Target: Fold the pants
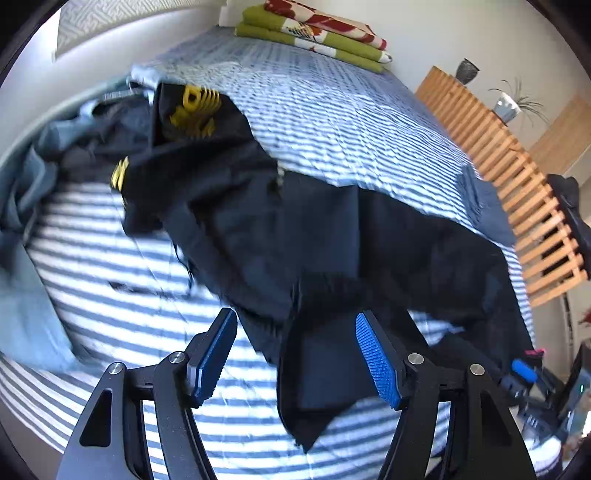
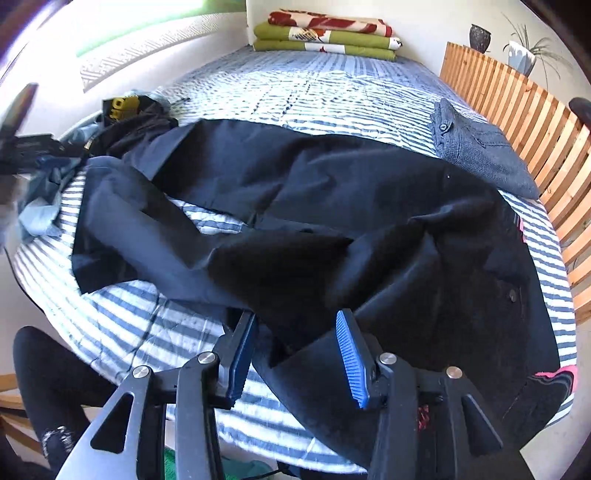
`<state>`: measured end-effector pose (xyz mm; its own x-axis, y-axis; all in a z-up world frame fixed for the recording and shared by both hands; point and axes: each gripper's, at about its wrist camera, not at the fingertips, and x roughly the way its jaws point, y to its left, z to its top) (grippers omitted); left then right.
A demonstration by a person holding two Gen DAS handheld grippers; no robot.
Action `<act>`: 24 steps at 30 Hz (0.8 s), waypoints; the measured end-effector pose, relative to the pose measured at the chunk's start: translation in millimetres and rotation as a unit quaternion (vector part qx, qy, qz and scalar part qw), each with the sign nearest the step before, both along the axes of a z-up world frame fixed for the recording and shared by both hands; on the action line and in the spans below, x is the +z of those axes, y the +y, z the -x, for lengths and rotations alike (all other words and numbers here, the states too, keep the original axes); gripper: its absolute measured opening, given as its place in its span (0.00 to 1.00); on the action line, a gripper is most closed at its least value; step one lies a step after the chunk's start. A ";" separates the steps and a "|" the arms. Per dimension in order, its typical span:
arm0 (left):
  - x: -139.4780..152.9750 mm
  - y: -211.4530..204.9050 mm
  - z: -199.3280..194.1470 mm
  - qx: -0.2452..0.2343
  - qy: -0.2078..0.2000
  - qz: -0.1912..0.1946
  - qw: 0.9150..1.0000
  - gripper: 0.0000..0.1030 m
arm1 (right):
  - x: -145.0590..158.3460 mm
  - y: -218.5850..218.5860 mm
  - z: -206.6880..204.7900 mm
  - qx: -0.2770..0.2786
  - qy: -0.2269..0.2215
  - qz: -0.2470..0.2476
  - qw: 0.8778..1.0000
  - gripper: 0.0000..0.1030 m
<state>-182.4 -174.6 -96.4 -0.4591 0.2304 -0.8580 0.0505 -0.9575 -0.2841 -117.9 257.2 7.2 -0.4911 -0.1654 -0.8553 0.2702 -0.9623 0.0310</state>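
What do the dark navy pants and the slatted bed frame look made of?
The dark navy pants: thin matte woven fabric, probably cotton or a blend; soft creases, no sheen. The slatted bed frame: light wood, seemingly unpainted; warm orange tone, though any grain is too fine to see.

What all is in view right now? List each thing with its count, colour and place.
pants: one, dark navy, spread across the bed
bedspread: one, blue and white striped, covering the bed
folded blankets: one stack, green, red and white, far end of bed
grey garment: one, folded, by the slatted side
clothes pile: dark and light blue, with yellow print, far left of bed
slatted wooden frame: one, right of bed
left gripper: open, over pants
right gripper: open, over pants
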 end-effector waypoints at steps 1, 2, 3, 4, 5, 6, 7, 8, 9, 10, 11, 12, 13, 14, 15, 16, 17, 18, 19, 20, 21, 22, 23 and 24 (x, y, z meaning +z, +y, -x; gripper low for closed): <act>-8.6 -2.2 -14.1 -0.005 -0.006 -0.001 1.000 0.74 | 2.5 7.0 -3.3 -0.010 0.005 0.000 1.000 0.46; -18.1 -1.6 -23.2 -0.005 -0.013 -0.006 1.000 0.76 | 5.8 20.2 -7.5 -0.025 0.010 0.003 1.000 0.48; -30.8 -2.3 -33.2 -0.005 -0.023 -0.019 1.000 0.77 | 9.0 36.7 -11.2 -0.047 0.012 0.008 0.999 0.48; -47.4 -2.9 -45.6 -0.005 -0.041 -0.037 0.998 0.77 | 11.3 51.9 -14.0 -0.068 0.012 0.014 0.998 0.48; -59.0 0.4 -52.8 -0.004 -0.053 -0.045 0.998 0.77 | 14.0 72.3 -17.4 -0.101 0.012 0.022 0.995 0.48; -72.2 2.6 -57.2 -0.004 -0.065 -0.048 0.997 0.77 | 15.2 88.6 -21.4 -0.128 0.011 0.026 0.991 0.48; -81.6 5.3 -60.2 -0.004 -0.076 -0.049 0.996 0.77 | 16.6 109.0 -26.8 -0.161 0.011 0.032 0.986 0.48; -93.0 8.8 -61.0 -0.003 -0.088 -0.054 0.995 0.77 | 17.3 126.2 -31.0 -0.186 0.011 0.035 0.982 0.48; -99.8 11.7 -61.6 -0.001 -0.095 -0.062 0.994 0.77 | 17.4 140.3 -36.4 -0.210 0.012 0.033 0.977 0.48; -104.8 16.3 -60.5 -0.001 -0.098 -0.075 0.992 0.77 | 16.8 155.9 -43.1 -0.241 0.014 0.023 0.970 0.49; -105.8 20.3 -58.9 -0.003 -0.095 -0.080 0.992 0.77 | 15.6 169.0 -47.7 -0.270 0.014 0.012 0.963 0.52; -104.9 24.8 -57.1 -0.006 -0.089 -0.078 0.993 0.76 | 13.8 180.1 -50.5 -0.293 0.012 0.002 0.956 0.53; -102.4 32.1 -54.4 -0.014 -0.079 -0.067 0.995 0.70 | 10.1 193.1 -54.6 -0.321 0.007 -0.010 0.947 0.56; -101.0 37.1 -52.0 -0.021 -0.075 -0.062 0.995 0.60 | 7.2 204.9 -56.8 -0.342 0.003 -0.016 0.939 0.56; -101.2 40.7 -49.7 -0.026 -0.077 -0.064 0.995 0.30 | 4.3 213.7 -57.6 -0.355 0.002 -0.013 0.935 0.57; -102.6 44.0 -47.0 -0.030 -0.086 -0.071 0.993 0.13 | 0.4 221.0 -57.9 -0.366 -0.002 -0.007 0.931 0.57; -102.7 46.1 -46.0 -0.030 -0.090 -0.075 0.993 0.11 | -4.5 228.4 -55.9 -0.374 -0.011 0.008 0.927 0.59; -101.3 47.6 -46.4 -0.031 -0.089 -0.074 0.993 0.05 | -10.4 235.7 -53.1 -0.379 -0.024 0.032 0.924 0.59; -99.7 48.6 -45.0 -0.036 -0.087 -0.072 0.993 0.03 | -14.4 240.0 -50.5 -0.381 -0.034 0.055 0.922 0.59; -95.5 49.2 -47.6 -0.039 -0.086 -0.072 0.993 0.02 | -20.2 244.9 -46.9 -0.383 -0.047 0.082 0.919 0.59; -90.9 48.8 -50.5 -0.042 -0.084 -0.074 0.993 0.02 | -25.9 247.7 -44.6 -0.384 -0.057 0.094 0.917 0.59; -83.4 47.3 -56.3 -0.047 -0.082 -0.080 0.992 0.02 | -31.7 248.9 -44.1 -0.385 -0.068 0.104 0.915 0.59; -77.0 44.9 -61.1 -0.050 -0.082 -0.086 0.992 0.02 | -37.7 249.7 -41.6 -0.385 -0.083 0.118 0.911 0.56; -69.2 40.3 -67.0 -0.052 -0.082 -0.096 0.991 0.02 | -40.1 250.3 -42.0 -0.383 -0.089 0.130 0.910 0.49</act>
